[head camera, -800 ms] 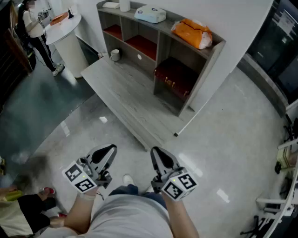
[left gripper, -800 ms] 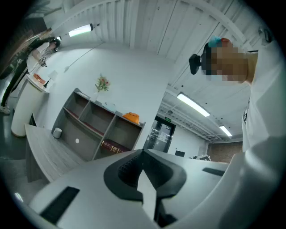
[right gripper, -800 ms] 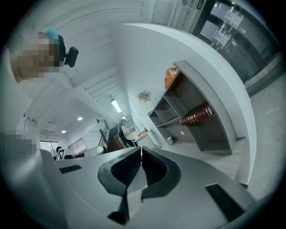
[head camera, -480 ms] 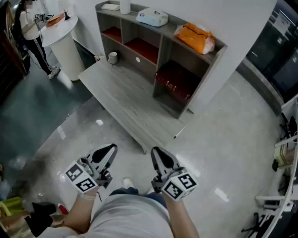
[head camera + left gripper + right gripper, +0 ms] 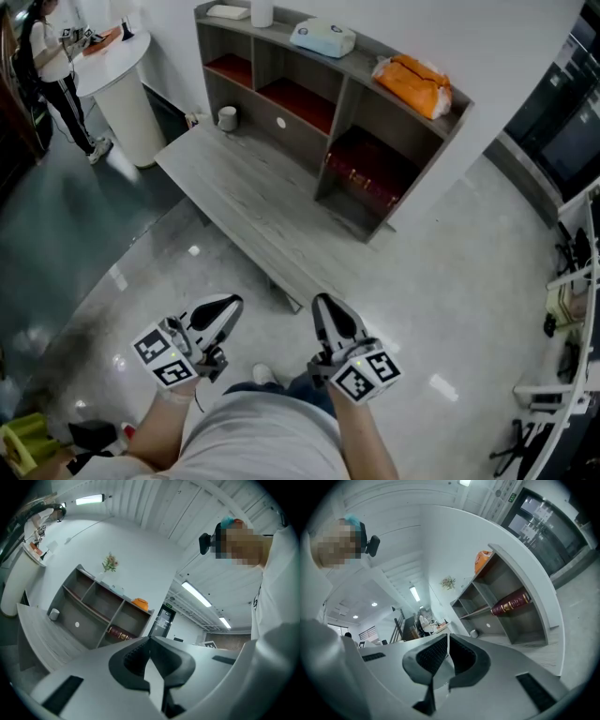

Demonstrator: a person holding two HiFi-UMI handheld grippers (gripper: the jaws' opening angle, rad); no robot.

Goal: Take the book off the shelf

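Left gripper (image 5: 228, 306) and right gripper (image 5: 325, 305) are both pinched closed on nothing — the book (image 5: 362, 181) lies well ahead of them in the shelf (image 5: 367, 52). Reaching it with jaws unopened would shove it deeper — not grip it.

We saw an orange bag (image 5: 412, 84) and a pale blue box (image 5: 322, 38) well apart, both up high. A small white cup (image 5: 228, 117) stood at the far end of a long grey table (image 5: 234, 202). A person (image 5: 49, 58) stood by a round white table (image 5: 120, 86) on the left.
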